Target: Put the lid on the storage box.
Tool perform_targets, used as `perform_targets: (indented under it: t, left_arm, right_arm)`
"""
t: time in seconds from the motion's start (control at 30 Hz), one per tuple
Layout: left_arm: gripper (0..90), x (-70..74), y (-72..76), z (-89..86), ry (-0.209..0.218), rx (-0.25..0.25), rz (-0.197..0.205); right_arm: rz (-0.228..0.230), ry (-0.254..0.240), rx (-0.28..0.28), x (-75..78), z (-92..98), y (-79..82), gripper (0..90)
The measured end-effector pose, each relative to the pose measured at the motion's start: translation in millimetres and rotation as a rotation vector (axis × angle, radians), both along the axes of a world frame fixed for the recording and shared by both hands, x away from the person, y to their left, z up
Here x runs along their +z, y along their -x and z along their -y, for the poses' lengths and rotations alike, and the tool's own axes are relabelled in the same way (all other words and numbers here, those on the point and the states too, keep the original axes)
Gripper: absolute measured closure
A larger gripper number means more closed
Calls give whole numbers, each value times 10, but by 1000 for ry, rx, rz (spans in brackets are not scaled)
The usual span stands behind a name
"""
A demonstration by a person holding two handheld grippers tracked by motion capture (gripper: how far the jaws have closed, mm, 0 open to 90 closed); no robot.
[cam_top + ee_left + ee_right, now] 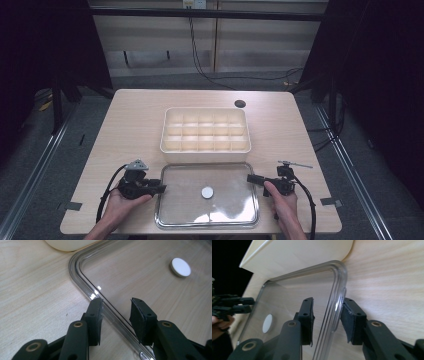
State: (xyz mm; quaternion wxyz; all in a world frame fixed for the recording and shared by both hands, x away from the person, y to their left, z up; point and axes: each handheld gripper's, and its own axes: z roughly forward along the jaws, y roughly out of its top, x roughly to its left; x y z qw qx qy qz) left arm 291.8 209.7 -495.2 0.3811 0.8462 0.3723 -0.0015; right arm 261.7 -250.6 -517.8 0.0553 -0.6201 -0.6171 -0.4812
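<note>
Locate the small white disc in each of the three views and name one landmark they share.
High view: white disc at the middle of the clear tray, low centre.
Left gripper view: upper right, beyond the jaws.
Right gripper view: lower left, left of the jaws.
Shared landmark: the cream compartment box behind the tray.

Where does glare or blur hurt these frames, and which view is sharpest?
High view: soft overall, a reflection across the clear lid. Left gripper view: sharpest, small bright glints on the lid's rim beside the left hand-held gripper. Right gripper view: glare streaks along the rim between the right hand-held gripper jaws; the cream organizer box blurs.
</note>
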Motion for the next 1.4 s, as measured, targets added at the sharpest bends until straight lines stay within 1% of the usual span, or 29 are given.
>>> perform_targets:
  t: [0.03,0.07,0.13,0.17,0.2,0.27,0.3,0.37,0.43,0.47,0.53,0.6,0.63,0.83,0.87,0.93,1.0,1.1,1.13,1.17,1.27,1.3,1.37,1.4]
  left_arm:
    - [614,6,2,7,-8,-2,2]
    - [617,7,4,13,-12,-2,4]
    - [616,7,5,22,-12,-2,5]
    - [617,5,1,19,-10,-4,5]
    - [616,4,-1,17,-7,-6,2]
    - [616,2,-8,12,-1,-7,-3]
    - [616,2,-7,13,-3,-4,0]
    - [616,2,-7,13,-3,-3,0]
    - [616,1,-9,11,-1,-4,0]
    - [615,1,-12,7,-3,-1,3]
    - [615,1,-14,6,-1,1,0]
    - [614,-7,-20,2,11,5,-1]
    - [611,-8,-21,1,12,6,-1]
    - [605,-9,-33,-12,17,10,-8]
    - [600,-9,-33,-12,19,8,-9]
    - [589,-9,-33,-10,22,6,-11]
    - [539,-6,-31,-1,29,3,-19]
    - [479,-8,-34,0,38,4,-24]
    - [463,-7,-33,0,37,8,-24]
    - [463,-5,-35,-4,35,8,-23]
    - [399,-4,-42,-14,42,9,-32]
    - [399,-5,-43,-16,46,15,-33]
    - [366,-7,-47,-22,51,16,-37]
    - [358,-7,-50,-27,51,16,-36]
  right_arm:
    - [0,0,0,0,0,0,643]
    - [10,2,-2,21,0,0,645]
    - [16,4,2,41,3,-4,649]
    - [23,-5,6,49,13,-6,661]
    - [26,-6,15,55,25,-2,653]
    - [24,-1,25,50,23,-2,654]
    - [21,-18,44,46,14,-6,644]
    - [21,-16,45,45,12,-7,652]
    - [22,-31,59,46,20,-11,661]
    - [26,-50,82,44,15,-14,662]
    - [26,-47,84,46,12,-14,662]
    - [20,-44,96,40,16,-21,656]
    - [12,-54,107,28,14,-32,644]
    - [6,-54,119,18,-10,-53,662]
    - [6,-63,111,20,1,-53,684]
    - [13,-66,101,28,3,-50,692]
    - [35,-74,88,61,7,-41,710]
    - [45,-76,88,70,11,-34,716]
    - [55,-79,87,82,11,-26,723]
    - [55,-79,87,82,11,-26,723]
    - [73,-91,91,102,16,-17,735]
    - [73,-91,91,102,16,-17,735]
    - [80,-92,94,112,17,-12,738]
    - [92,-95,94,123,14,-8,739]
